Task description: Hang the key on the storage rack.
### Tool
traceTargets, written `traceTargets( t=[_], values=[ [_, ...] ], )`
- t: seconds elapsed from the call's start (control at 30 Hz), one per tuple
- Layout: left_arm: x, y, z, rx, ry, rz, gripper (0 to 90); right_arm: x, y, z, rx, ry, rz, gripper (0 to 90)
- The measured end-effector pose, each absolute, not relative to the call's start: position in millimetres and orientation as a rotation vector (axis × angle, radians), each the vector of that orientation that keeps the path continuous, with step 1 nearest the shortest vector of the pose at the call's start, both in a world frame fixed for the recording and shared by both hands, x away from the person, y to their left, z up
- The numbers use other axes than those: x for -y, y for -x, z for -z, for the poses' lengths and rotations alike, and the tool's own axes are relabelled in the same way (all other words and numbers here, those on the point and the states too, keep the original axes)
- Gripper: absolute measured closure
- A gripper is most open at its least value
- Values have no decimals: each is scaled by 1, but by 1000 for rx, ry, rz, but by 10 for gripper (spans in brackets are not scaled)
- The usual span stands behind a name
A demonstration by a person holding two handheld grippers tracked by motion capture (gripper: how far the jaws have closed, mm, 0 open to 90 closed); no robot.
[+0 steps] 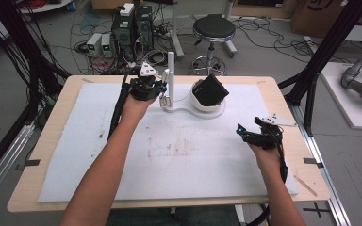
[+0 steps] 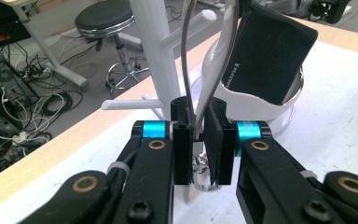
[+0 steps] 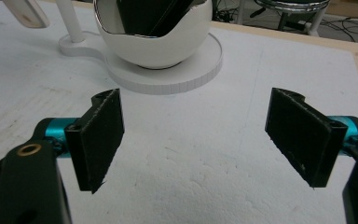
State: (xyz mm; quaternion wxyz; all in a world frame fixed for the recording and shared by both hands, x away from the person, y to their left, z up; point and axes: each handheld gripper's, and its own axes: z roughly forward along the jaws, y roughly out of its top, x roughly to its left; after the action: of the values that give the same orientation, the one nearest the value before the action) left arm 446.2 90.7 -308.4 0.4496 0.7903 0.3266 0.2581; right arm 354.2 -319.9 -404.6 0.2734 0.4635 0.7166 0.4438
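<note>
Two grippers, one busy
We clamp left fingers (image 2: pixel 200 149) on the cord (image 2: pixel 186 70) to hang it; right fingers (image 3: pixel 209 140) wait apart at four o'clock.

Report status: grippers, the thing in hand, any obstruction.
Left gripper shut on thin silver chain beside white peg stand. Right gripper open, nothing between its jaws. White bowl holds black box.

Jaws hide chain's (image 2: pixel 200 161) lower end; stand (image 2: pixel 150 56) top cropped.
</note>
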Motion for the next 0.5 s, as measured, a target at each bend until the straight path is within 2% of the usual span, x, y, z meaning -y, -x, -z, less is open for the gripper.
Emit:
traceTargets(
  t=[0.5],
  values=[
    [-87,-445,296,-847,-2028,-644,819,319,-354,404,-1932,-1245,-1199,197]
  ],
)
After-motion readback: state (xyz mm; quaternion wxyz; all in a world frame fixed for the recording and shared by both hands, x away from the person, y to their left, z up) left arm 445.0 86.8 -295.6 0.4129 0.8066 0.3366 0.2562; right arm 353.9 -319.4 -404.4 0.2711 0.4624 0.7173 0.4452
